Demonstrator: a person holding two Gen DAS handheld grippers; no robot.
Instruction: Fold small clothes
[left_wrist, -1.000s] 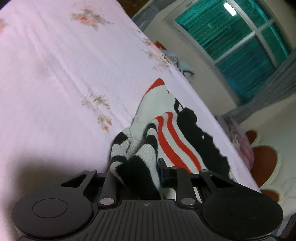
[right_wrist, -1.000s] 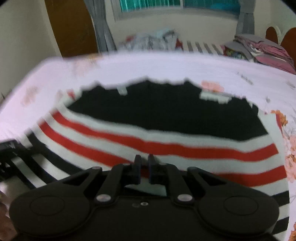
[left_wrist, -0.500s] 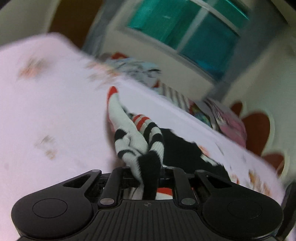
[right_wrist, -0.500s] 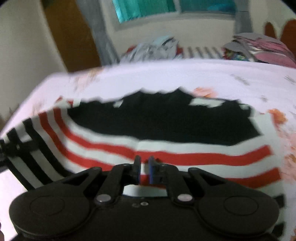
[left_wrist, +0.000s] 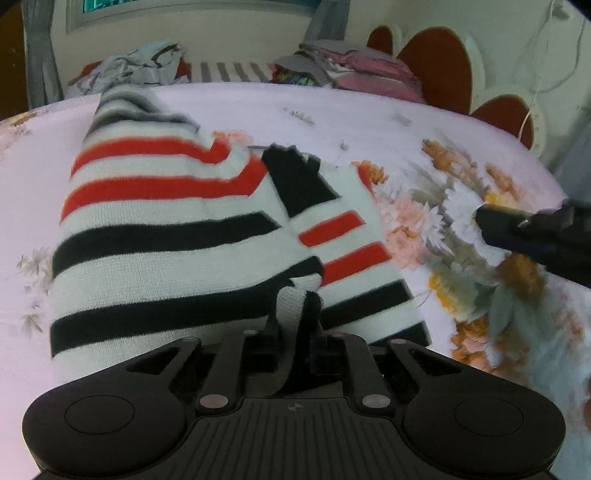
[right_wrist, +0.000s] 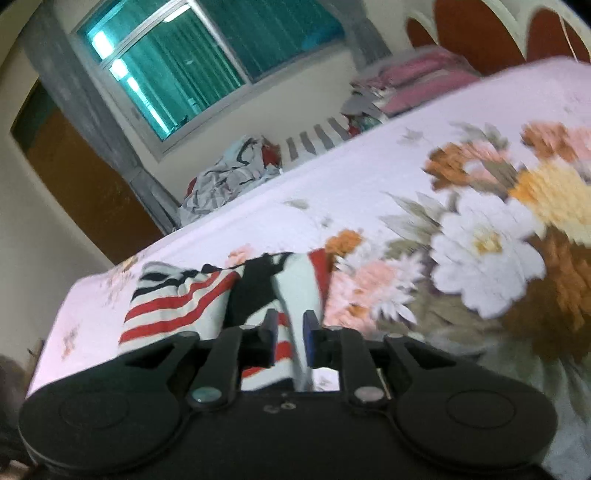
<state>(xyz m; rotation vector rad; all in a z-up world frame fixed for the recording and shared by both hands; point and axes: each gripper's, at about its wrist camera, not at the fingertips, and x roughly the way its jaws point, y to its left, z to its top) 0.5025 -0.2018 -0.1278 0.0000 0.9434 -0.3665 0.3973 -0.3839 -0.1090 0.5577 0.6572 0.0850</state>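
Pinching ribbed striped knit sweater (left_wrist: 166, 236), left tongs (left_wrist: 293, 332) grip a bunched fold.

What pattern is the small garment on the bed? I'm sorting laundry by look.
White knit garment with red and black stripes plus a black panel; clearest in the left wrist view.

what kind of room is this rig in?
Most likely a home bedroom. The striped sweater lies on a bed with a floral sheet, a scalloped red headboard stands behind it, and piles of clothes sit under a curtained window.
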